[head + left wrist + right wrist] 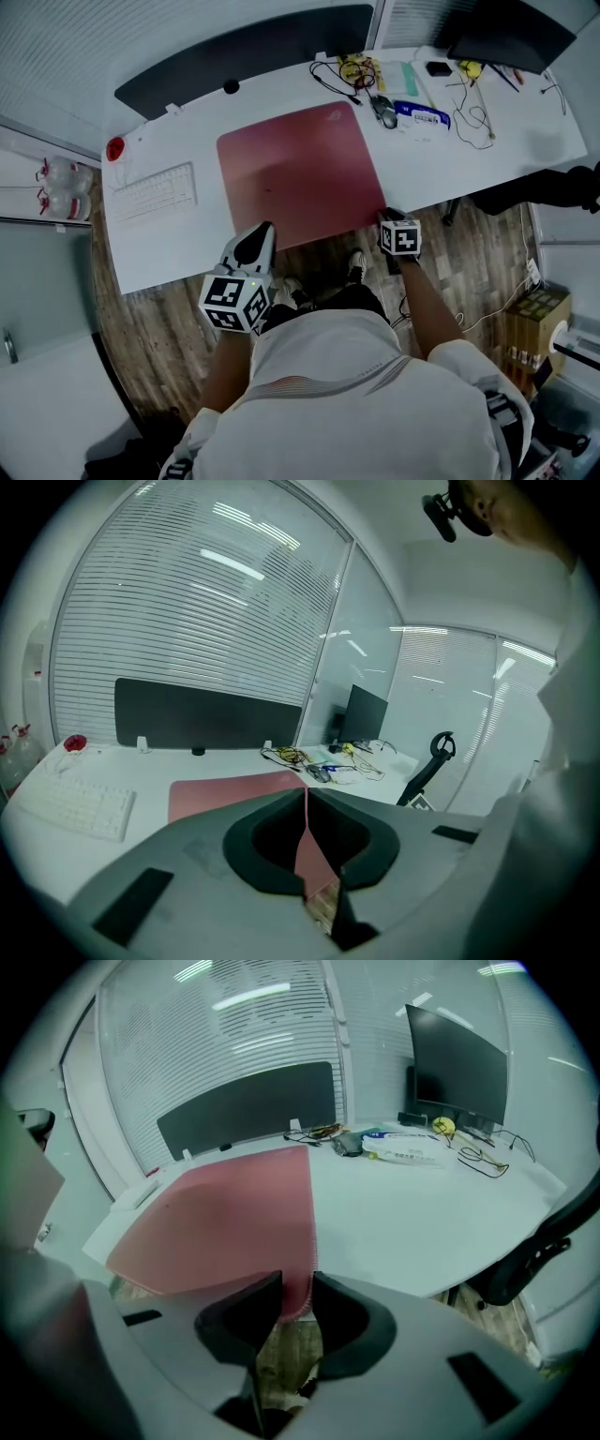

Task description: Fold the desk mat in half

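desk mat (300,169): flat on white desk (169,246), near edge at the desk's front rim | left gripper (257,236): jaws clamped on the mat's near-left corner | right gripper (391,217): jaws narrow, near-right corner between them, seemingly not pinched

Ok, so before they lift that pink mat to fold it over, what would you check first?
1. Left tongs clamped on the desk mat at its near left corner: ok.
2. Right tongs clamped on the near right corner: not ok; the corner sits between jaws that stand apart.
3. Mat's top bare: ok.
4. Keyboard off the mat: ok, it lies apart on the left.
5. Mouse and cables off the mat: ok, but the mouse lies close to the far right corner.
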The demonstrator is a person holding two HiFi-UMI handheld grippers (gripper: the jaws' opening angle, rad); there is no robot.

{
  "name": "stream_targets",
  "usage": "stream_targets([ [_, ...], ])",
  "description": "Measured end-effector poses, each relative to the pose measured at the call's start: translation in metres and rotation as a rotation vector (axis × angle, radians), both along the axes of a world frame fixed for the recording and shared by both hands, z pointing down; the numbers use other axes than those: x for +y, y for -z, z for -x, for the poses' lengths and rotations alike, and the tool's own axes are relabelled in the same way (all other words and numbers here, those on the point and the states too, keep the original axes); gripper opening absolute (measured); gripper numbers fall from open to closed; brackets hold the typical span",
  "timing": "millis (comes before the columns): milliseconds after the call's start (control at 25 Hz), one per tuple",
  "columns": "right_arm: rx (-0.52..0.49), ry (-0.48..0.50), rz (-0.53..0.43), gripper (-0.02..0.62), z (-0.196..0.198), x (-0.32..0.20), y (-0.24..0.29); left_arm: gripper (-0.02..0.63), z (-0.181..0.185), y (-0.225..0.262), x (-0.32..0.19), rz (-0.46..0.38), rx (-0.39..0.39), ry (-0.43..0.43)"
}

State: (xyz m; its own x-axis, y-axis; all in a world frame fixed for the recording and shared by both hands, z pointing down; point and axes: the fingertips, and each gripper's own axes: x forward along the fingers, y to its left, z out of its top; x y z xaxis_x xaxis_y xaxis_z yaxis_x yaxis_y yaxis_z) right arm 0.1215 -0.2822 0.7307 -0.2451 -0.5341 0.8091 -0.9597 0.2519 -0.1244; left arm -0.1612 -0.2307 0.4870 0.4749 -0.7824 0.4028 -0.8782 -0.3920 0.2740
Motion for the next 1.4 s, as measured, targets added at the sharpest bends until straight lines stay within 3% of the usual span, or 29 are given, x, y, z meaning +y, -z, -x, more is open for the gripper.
stream_targets([
  [160,-0.044,-0.013,0.007,0.091,0.006,0.002,-0.001,0.020,-0.001,-0.002,0.000,0.004,-0.002,-0.009],
  [440,-0.110,-0.004,-0.066,0.080,0.016,0.005,0.021,0.020,0.002,-0.003,0.000,0.005,-0.005,-0.010],
  [640,-0.341,0.027,-0.145,0.078,0.046,0.002,0.069,0.020,0.003,-0.003,-0.001,0.005,-0.001,-0.013],
  [760,-0.448,0.102,-0.197,0.078,0.075,0.002,0.103,0.020,0.007,0.000,-0.002,-0.005,-0.001,-0.009],
  [920,-0.481,0.209,-0.235,0.078,0.120,0.004,0.131,0.020,0.019,0.006,-0.003,-0.027,0.004,0.020],
  [1240,-0.483,0.451,-0.208,0.078,0.213,0.024,0.137,0.020,0.073,0.004,0.019,-0.033,0.003,0.148],
  [1400,-0.451,0.515,-0.149,0.078,0.259,0.032,0.121,0.020,0.117,-0.004,0.045,-0.015,0.004,0.248],
])
